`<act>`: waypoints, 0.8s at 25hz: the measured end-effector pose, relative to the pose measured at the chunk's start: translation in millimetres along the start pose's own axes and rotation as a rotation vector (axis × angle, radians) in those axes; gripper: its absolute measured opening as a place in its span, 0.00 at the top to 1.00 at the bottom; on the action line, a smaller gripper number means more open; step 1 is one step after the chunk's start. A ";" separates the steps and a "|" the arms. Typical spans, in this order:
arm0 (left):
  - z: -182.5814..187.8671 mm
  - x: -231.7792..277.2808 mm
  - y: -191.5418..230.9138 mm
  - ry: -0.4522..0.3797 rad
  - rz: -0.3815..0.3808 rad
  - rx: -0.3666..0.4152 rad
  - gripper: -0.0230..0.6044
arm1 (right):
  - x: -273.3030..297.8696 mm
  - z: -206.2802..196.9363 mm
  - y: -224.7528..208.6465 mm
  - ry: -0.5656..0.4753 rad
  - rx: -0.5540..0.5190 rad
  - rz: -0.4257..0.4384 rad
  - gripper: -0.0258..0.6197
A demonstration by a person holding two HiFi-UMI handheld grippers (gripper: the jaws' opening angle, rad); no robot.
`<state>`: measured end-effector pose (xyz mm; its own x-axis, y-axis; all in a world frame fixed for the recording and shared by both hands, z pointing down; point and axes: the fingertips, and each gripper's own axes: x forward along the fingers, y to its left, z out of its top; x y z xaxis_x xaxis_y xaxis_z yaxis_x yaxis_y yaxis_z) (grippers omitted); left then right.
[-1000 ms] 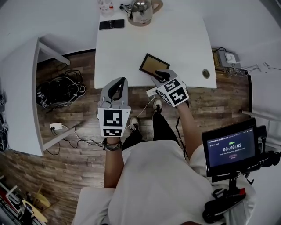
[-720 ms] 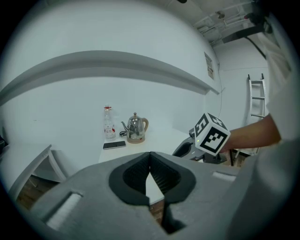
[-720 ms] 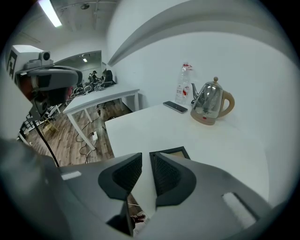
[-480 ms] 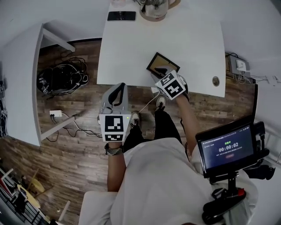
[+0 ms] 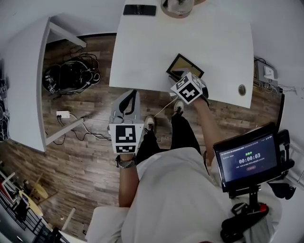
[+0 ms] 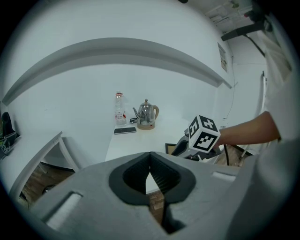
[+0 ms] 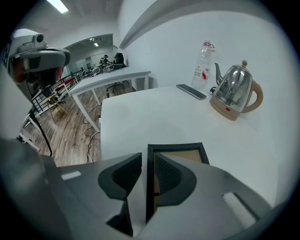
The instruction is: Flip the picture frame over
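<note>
Picture frame (image 7: 180, 153) edge sits between right claw's (image 7: 148, 161) parted jaws.

This looks like an open-plan office set up for recording work. A plain white desk (image 5: 142, 52) stands beside another long white desk (image 5: 23, 80) on a grey-brown wood-plank floor (image 5: 85, 156). A heap of black cables (image 5: 69, 78) and a white power strip (image 5: 63, 114) lie on the floor. A small black timer screen (image 5: 244, 160) sits on a stand, and a ceiling strip light (image 7: 58, 5) hangs over more desks beyond.

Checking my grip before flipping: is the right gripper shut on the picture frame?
Open: the right gripper straddles the picture frame's edge, a gap showing beside one jaw.
</note>
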<state>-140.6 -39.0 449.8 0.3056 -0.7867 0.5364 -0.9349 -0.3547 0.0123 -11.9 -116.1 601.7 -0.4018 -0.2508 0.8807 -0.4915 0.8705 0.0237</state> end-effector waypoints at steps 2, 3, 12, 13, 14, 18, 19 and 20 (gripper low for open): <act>0.2 -1.3 -0.6 0.000 0.002 -0.002 0.96 | 1.4 -2.2 1.3 0.007 -0.007 -0.001 0.82; -0.2 -1.9 -0.9 0.001 0.003 -0.003 0.96 | 1.9 -3.1 1.1 0.010 -0.010 -0.005 0.82; -3.8 -3.0 -3.5 0.009 0.007 -0.013 0.96 | 3.5 -6.4 -6.8 0.044 -0.042 -0.040 0.86; -3.9 -3.3 -3.5 0.010 0.009 -0.012 0.96 | 3.9 -6.7 -6.4 0.049 -0.055 -0.045 0.87; -3.8 -3.5 -3.2 0.011 0.011 -0.010 0.96 | 4.4 -6.8 -5.9 0.052 -0.061 -0.048 0.88; -2.5 -3.5 -0.4 0.011 0.018 -0.007 0.96 | 3.8 -5.1 -4.5 0.038 -0.030 -0.042 0.89; -1.6 -3.2 0.1 0.009 0.018 -0.006 0.96 | 2.8 -3.9 -4.3 0.032 -0.023 -0.039 0.89; -0.9 -2.6 0.3 0.008 0.017 -0.006 0.96 | 1.6 -2.4 -4.5 0.025 -0.016 -0.036 0.89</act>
<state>-141.8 -36.6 449.2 0.2878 -0.7889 0.5429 -0.9411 -0.3381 0.0076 -8.5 -119.3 604.1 -0.3644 -0.2718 0.8907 -0.4933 0.8676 0.0629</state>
